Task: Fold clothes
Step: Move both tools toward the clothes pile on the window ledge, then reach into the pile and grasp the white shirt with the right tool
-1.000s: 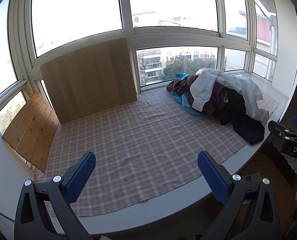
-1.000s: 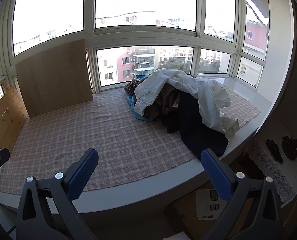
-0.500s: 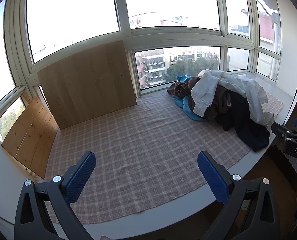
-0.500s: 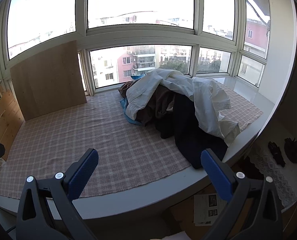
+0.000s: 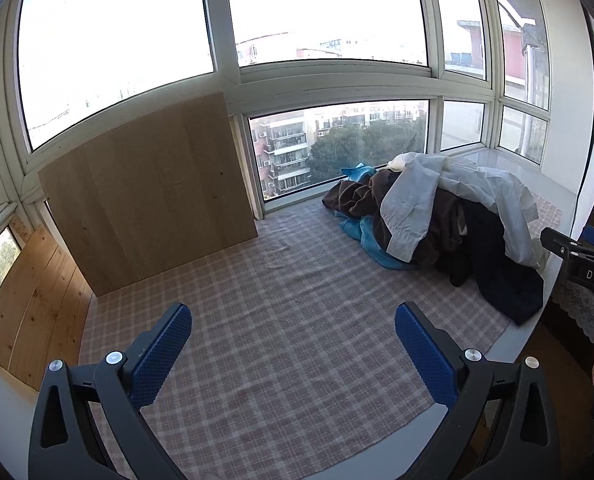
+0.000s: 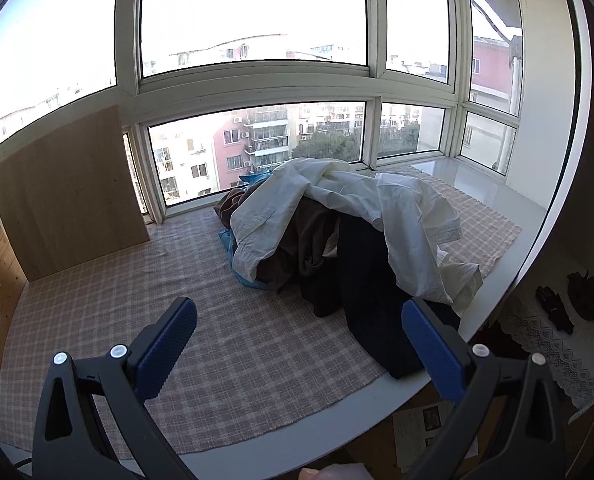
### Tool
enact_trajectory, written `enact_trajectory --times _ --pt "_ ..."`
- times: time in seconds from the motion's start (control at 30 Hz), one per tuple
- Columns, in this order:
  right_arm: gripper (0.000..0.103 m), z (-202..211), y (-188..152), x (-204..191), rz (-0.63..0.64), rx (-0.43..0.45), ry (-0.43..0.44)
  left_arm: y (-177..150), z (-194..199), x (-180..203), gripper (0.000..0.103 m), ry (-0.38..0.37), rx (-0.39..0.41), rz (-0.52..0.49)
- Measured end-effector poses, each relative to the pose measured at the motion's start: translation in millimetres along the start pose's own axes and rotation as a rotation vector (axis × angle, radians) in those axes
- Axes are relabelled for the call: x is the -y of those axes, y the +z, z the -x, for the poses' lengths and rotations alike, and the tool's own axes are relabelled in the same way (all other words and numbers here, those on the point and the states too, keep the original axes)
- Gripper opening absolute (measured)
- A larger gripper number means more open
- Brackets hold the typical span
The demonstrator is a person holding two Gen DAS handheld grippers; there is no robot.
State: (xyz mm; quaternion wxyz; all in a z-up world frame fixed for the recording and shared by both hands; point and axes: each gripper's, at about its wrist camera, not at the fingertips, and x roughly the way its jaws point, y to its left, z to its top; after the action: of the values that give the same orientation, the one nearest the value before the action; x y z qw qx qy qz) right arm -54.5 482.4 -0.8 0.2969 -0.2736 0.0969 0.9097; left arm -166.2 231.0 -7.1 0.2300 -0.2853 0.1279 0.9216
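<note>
Left gripper (image 5: 293,350): we see its jaws spread wide with nothing between them, hovering over the bare cloth; the fingers (image 5: 161,354) are black plastic with blue pads of fine ribbed rubber.
Right gripper (image 6: 299,350): our other tool is also wide open and empty, with the same black frame, silver rivets and textured blue pads, near the front edge of the heap.
Pile of clothes (image 6: 345,240): we find it heaped and crumpled on the right half of the ledge, unfolded.
White shirt (image 6: 401,216): thin, creased cotton draped over the top of the pile.
Brown garment (image 5: 361,200): soft, fuzzy-looking fabric under the shirt.
Dark garment (image 6: 373,312): smooth, near-black cloth spilling toward the ledge edge.
Blue garment (image 5: 371,242): a rumpled fold poking out at the pile's base.
Checked cloth (image 5: 281,304): woven pink-and-white plaid, lying flat with slight ripples.
Wooden board (image 5: 149,196): smooth, pale, rectangular, leaning against the window.
</note>
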Motion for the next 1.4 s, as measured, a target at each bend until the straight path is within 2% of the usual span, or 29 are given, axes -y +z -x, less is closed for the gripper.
enact_trajectory --times 0.1,0.3,0.63,0.73,0.83,0.97,1.27,1.4 --pt "0.103 -18 10 -3 -0.023 -0.004 0.007 10 -15 -9 0.103 -0.026 0.005 0.001" --pt "0.103 -56 24 4 -0.079 -0.076 0.049 22 -43 -19 0.103 -0.036 -0.011 0.003" --pt "0.103 -106 54 24 -0.078 -0.063 0.072 34 -71 -21 0.103 0.038 -0.03 0.055" --pt "0.103 -126 65 31 -0.031 -0.069 0.092 40 -78 -13 0.103 0.076 -0.037 0.082" --pt "0.103 -148 78 45 0.01 -0.077 0.073 46 -85 -1 0.103 0.102 -0.049 0.111" --pt "0.103 -176 95 69 0.004 -0.097 0.101 55 -95 22 0.103 0.127 -0.063 0.126" --pt "0.103 -223 127 117 0.015 -0.088 0.077 77 -110 70 0.103 0.175 -0.077 0.087" --pt "0.103 -241 157 141 0.097 -0.056 0.053 82 -121 78 0.103 0.202 -0.098 0.092"
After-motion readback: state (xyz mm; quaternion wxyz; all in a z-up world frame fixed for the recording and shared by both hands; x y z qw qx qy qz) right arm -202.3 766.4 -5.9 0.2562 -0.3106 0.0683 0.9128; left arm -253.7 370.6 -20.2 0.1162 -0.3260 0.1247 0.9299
